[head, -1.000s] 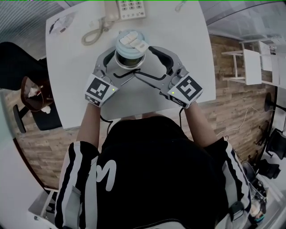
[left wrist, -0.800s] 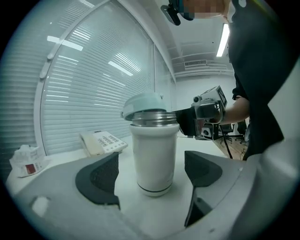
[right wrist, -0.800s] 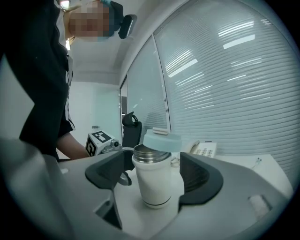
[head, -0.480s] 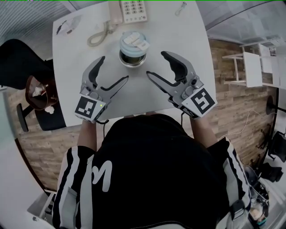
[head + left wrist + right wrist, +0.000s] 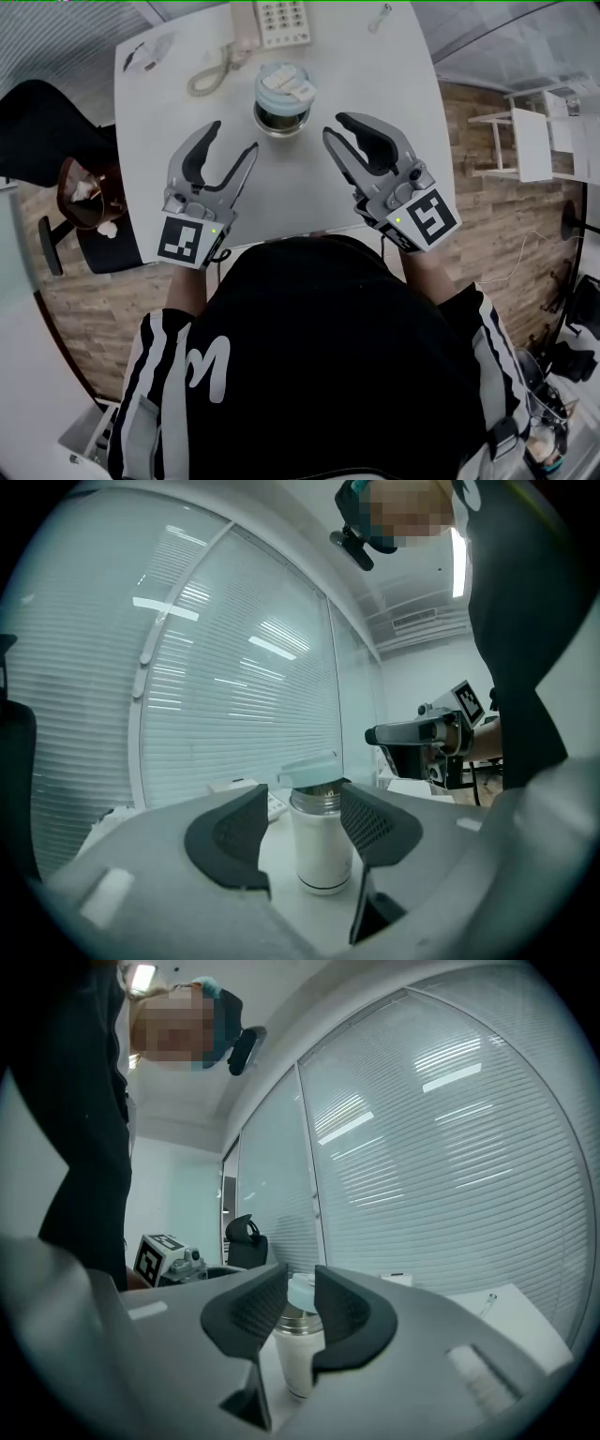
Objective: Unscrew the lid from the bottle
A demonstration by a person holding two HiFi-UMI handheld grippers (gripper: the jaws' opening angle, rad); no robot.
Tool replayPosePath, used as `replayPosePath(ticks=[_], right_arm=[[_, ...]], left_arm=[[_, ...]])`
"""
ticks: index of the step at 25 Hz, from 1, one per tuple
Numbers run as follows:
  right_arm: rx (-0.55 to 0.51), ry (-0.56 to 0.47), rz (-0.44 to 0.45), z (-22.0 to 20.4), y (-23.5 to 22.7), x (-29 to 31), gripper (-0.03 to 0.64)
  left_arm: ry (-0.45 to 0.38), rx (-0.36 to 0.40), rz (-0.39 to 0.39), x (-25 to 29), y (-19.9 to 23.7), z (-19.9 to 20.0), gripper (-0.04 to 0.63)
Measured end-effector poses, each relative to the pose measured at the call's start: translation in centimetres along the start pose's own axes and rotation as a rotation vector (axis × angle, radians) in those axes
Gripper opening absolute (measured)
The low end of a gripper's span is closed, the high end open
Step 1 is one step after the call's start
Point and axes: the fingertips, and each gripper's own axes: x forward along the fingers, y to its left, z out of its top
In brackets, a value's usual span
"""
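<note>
Both empty and just closing, left claw [image 5: 233,136] is half-wide, right claw [image 5: 334,124] narrow: reopen, brace bottle [image 5: 279,118] at 12 o'clock, turn lid [image 5: 286,86] squarely.

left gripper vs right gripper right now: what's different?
The left gripper has its jaws well apart; the right gripper has its jaws nearly together. In the head view, the left gripper sits left of the bottle and the right gripper sits right of it. Shared: both are clear of the bottle, and their jaws have just been closing with nothing between them.

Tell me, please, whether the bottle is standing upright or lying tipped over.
Upright: the bottle stands on its base on the white table, with its lid on top.
</note>
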Motion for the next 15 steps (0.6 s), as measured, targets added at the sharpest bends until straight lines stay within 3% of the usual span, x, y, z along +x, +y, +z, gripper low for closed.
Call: replayPosePath(ticks=[3, 5, 11, 12, 15], right_arm=[[0.019, -0.009, -0.023, 0.3, -0.5, 0.2, 0.045], [0.019, -0.014, -0.032, 0.3, -0.8, 0.1, 0.020], [0.004, -0.021, -0.041, 0.3, -0.9, -0.2, -0.002], [0.014, -0.025, -0.035, 0.6, -0.7, 0.0, -0.002], [0.015, -0.030, -0.030, 1.1, -0.3, 0.2, -0.002]], left_arm=[[-0.047, 0.004, 0.024, -0.3, 0.3, 1.4, 0.188], [-0.067, 0.012, 0.026, -0.4, 0.3, 2.1, 0.179], [-0.064, -0.014, 0.077, -0.5, 0.8, 2.0, 0.056], [-0.064, -0.025, 0.087, -0.5, 1.0, 2.0, 0.006], [-0.070, -0.034, 0.093, -0.5, 1.1, 2.3, 0.002]])
